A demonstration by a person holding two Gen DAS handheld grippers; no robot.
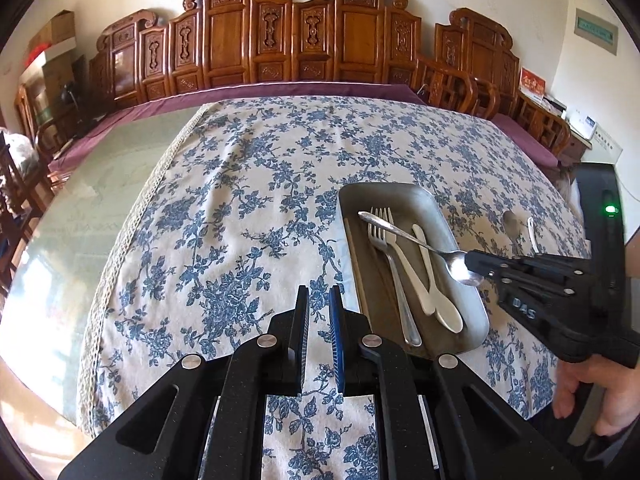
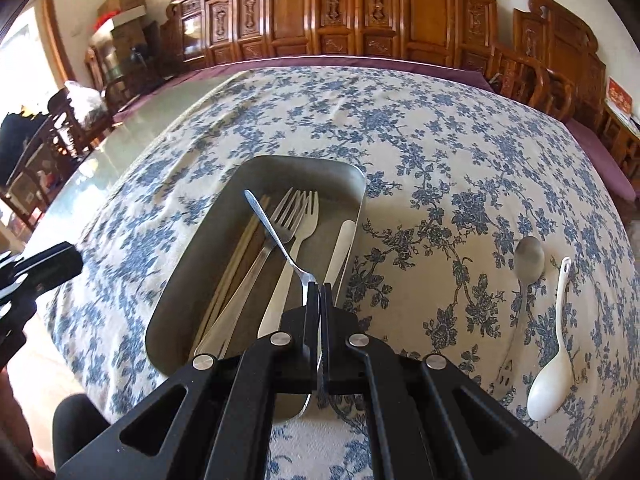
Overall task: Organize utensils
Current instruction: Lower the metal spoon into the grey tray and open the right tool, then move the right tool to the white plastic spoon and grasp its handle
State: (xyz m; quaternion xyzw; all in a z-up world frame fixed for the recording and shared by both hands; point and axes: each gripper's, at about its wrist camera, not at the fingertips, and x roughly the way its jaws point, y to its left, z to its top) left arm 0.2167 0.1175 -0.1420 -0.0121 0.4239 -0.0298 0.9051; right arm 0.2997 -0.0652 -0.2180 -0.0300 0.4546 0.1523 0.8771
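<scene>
A grey metal tray (image 1: 400, 194) (image 2: 192, 264) lies on the flowered tablecloth. In it are forks (image 1: 380, 236) (image 2: 294, 212), chopsticks (image 2: 236, 260) and a white spoon (image 1: 444, 312) (image 2: 340, 248). My right gripper (image 2: 320, 292) (image 1: 474, 266) is shut on the bowl of a steel spoon (image 1: 404, 234) (image 2: 272, 224), held above the tray with its handle pointing away. My left gripper (image 1: 319, 300) is slightly open and empty, just left of the tray; it shows at the left edge of the right wrist view (image 2: 48, 268). A second steel spoon (image 2: 528, 264) (image 1: 512, 224) and a white ladle spoon (image 2: 552, 364) (image 1: 532, 232) lie on the cloth right of the tray.
The tablecloth (image 1: 240, 200) covers part of a glass-topped table (image 1: 80, 220). Carved wooden chairs (image 1: 280, 40) line the far side. Boxes (image 1: 52, 48) stand at the back left.
</scene>
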